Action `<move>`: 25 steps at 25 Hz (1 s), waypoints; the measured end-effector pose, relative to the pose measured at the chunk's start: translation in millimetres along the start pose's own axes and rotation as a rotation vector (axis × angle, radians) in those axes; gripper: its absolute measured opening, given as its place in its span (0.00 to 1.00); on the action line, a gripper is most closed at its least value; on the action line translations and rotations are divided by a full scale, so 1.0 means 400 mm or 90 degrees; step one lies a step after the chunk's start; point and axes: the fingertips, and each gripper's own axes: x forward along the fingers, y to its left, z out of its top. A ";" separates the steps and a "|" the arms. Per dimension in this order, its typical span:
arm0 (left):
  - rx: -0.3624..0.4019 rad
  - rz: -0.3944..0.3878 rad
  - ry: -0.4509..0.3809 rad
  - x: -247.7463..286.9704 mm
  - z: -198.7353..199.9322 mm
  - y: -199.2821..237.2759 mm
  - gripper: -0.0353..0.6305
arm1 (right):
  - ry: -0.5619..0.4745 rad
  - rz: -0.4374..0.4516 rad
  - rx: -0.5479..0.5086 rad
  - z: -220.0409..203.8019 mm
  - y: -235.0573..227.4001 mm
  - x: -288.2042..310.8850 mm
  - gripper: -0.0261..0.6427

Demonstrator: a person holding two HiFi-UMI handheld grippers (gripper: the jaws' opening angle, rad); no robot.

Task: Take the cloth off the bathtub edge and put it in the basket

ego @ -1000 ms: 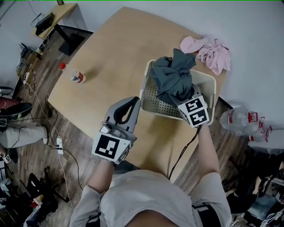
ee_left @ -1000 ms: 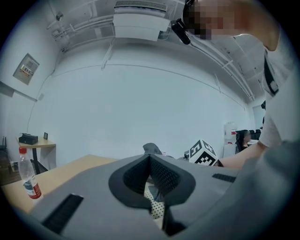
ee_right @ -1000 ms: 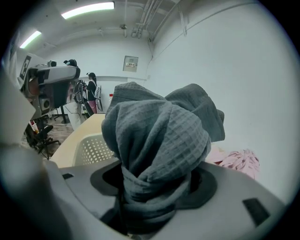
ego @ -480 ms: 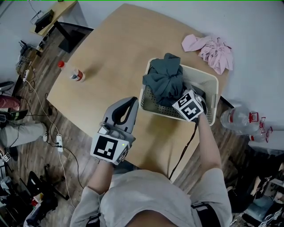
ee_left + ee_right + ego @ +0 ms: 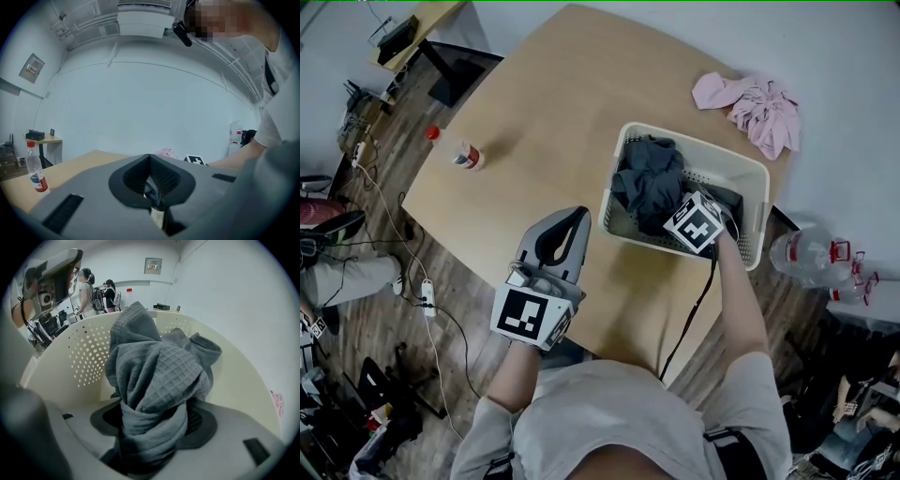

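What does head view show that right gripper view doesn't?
Only head view: the whole table, the floor with its cables, and the basket's full outline. Only right gripper view: the right gripper with its jaws clamped on the grey cloth, the cloth's waffle weave, and two people standing in the background. Both: the grey cloth bunched inside the perforated basket.

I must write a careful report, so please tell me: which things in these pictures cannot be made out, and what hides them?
1. Floor of the basket: head view, mostly covered by the grey cloth and the right gripper; right gripper view, blocked by the cloth.
2. Print on the bottle: too small in head and left gripper views.
3. Pink cloth: left gripper view shows only a sliver above the left gripper.
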 end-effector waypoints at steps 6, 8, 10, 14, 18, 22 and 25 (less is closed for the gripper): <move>0.000 0.001 0.001 -0.008 -0.004 -0.003 0.05 | -0.005 -0.002 -0.011 0.000 0.002 -0.002 0.50; 0.002 0.003 0.000 -0.015 0.000 -0.002 0.05 | -0.008 -0.004 -0.020 0.001 0.002 -0.012 0.51; 0.005 0.006 -0.001 -0.024 0.003 0.000 0.05 | -0.014 -0.006 -0.026 0.006 0.002 -0.027 0.51; 0.008 0.007 -0.005 -0.040 0.010 -0.005 0.05 | -0.035 -0.006 -0.024 0.015 0.006 -0.069 0.51; 0.014 0.001 -0.014 -0.052 0.025 -0.020 0.05 | -0.090 -0.025 -0.004 0.036 0.001 -0.129 0.50; 0.017 -0.010 -0.026 -0.068 0.040 -0.043 0.05 | -0.157 -0.067 0.071 0.049 -0.014 -0.207 0.26; 0.020 -0.024 -0.037 -0.081 0.055 -0.061 0.05 | -0.193 -0.105 0.110 0.046 -0.013 -0.257 0.07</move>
